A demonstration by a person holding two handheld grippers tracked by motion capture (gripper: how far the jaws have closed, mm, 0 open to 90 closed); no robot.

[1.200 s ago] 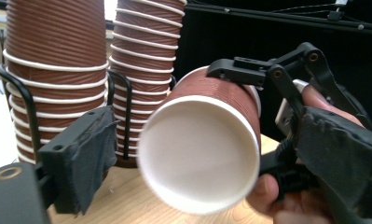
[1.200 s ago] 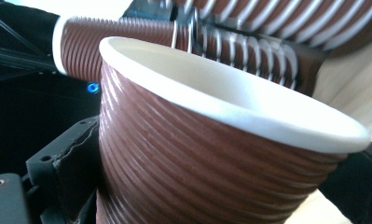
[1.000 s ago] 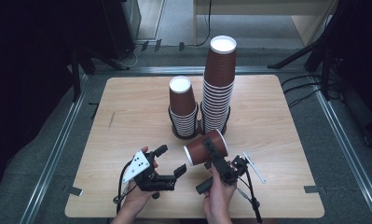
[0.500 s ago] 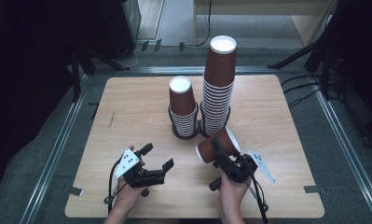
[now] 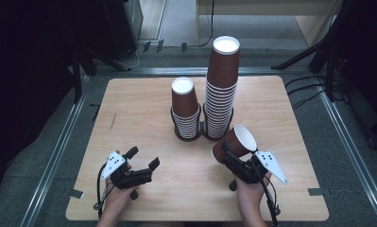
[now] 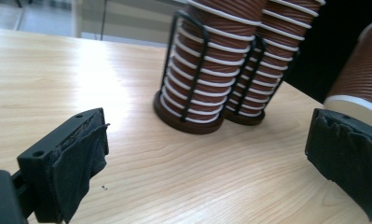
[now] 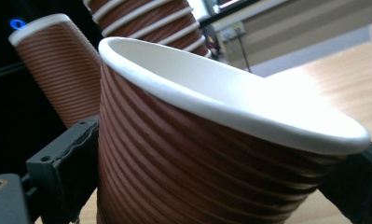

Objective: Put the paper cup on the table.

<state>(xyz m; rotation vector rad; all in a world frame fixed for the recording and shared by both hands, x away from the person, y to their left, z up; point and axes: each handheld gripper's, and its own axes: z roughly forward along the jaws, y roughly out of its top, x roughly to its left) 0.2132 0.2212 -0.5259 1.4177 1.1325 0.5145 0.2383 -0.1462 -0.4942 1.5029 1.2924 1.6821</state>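
A brown ribbed paper cup with a white inside hangs tilted above the wooden table, mouth up and to the right. My right gripper is shut on its side; in the right gripper view the cup sits between the jaws of the right gripper. My left gripper hovers near the front left, apart from the cup. Its jaws have just been opening and are open with nothing between them, as the left gripper view confirms. The held cup shows at that view's right edge.
A black wire holder at the table's middle carries a short stack of upside-down cups and a tall stack. In the left gripper view the short stack stands ahead of the tall one. Dark floor and cables surround the table.
My left gripper drew away from the cup to the left and toward the front edge. The right gripper carried the cup to the right and slightly up.
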